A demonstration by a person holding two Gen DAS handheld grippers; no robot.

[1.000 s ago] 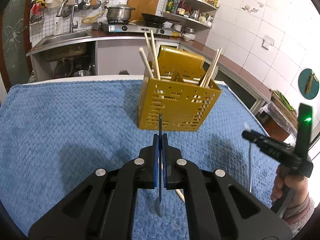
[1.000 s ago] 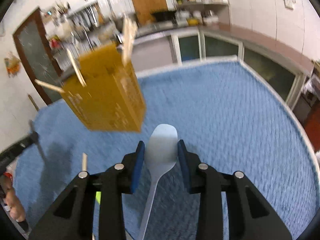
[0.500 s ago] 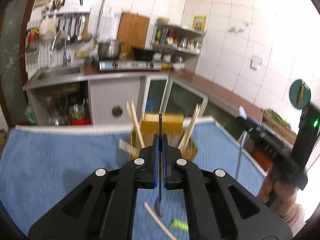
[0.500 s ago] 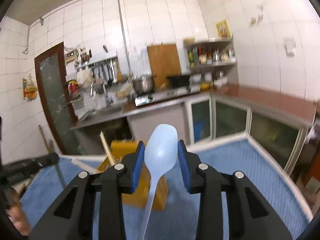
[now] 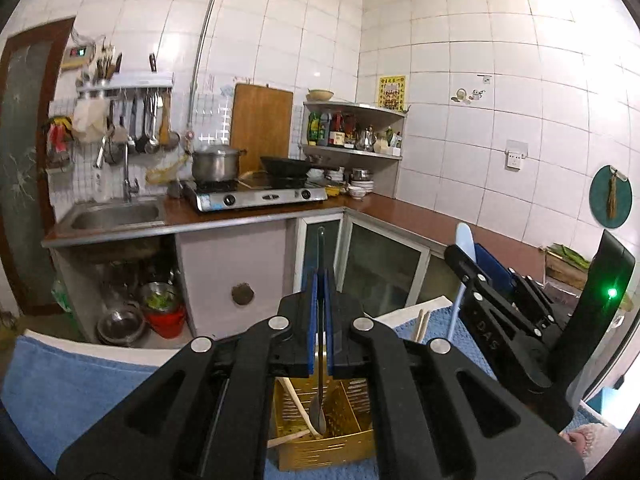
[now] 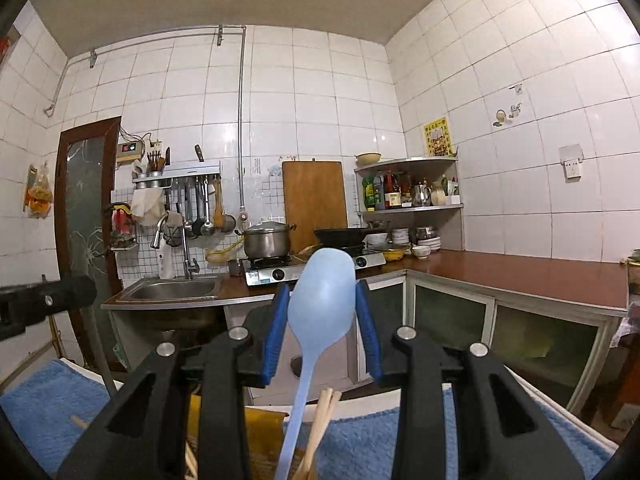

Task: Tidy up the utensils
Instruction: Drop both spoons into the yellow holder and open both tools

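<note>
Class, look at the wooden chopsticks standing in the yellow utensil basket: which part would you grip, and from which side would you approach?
Grip the chopsticks near their upper ends, coming from above. They lean upright out of the yellow basket, so only the tops stand free; the walls cover the rest. Both tongs are currently occupied.

White-tiled kitchen walls (image 6: 320,120) — brown counter (image 6: 520,268)

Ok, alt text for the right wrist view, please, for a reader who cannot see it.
The right gripper holds a pale blue plastic spoon by its bowl, handle hanging down toward wooden chopsticks in a yellow utensil basket on a blue towel. Behind is a white-tiled kitchen with a sink and stove.
</note>
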